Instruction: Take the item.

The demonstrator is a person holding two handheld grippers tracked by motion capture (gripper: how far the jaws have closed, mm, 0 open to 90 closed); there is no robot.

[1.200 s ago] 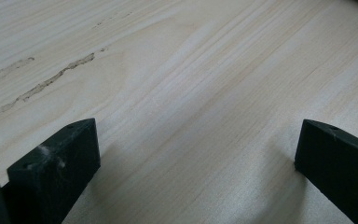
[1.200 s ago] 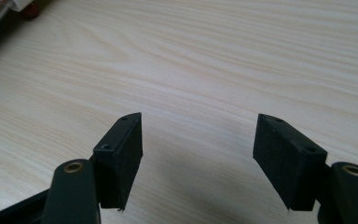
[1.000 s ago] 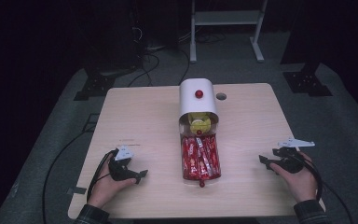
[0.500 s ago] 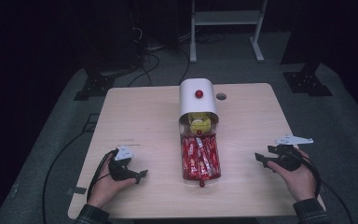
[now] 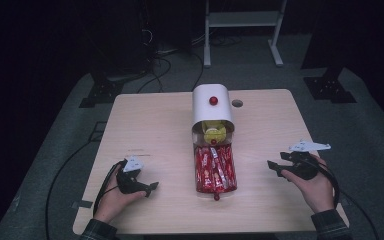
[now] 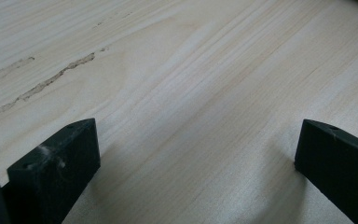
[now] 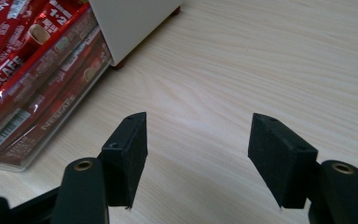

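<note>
A white dispenser box (image 5: 212,109) with a red knob stands at the table's middle, its clear drawer (image 5: 215,170) pulled out toward me and packed with several red Nescafe sachets (image 7: 23,70). A yellow item (image 5: 213,132) sits inside the box's mouth. My left gripper (image 5: 150,187) rests low on the wood at the front left, open and holding nothing (image 6: 196,154). My right gripper (image 5: 272,166) is at the front right, open, pointing toward the drawer, with bare wood between its fingers (image 7: 198,158).
The light wooden table (image 5: 155,125) has a round cable hole (image 5: 237,103) behind the box. Black cables trail off both grippers over the table's front edge. A white metal stand (image 5: 242,30) and dark equipment stand on the floor beyond.
My right gripper has shifted left, closer to the drawer of sachets. The left gripper has stayed where it was.
</note>
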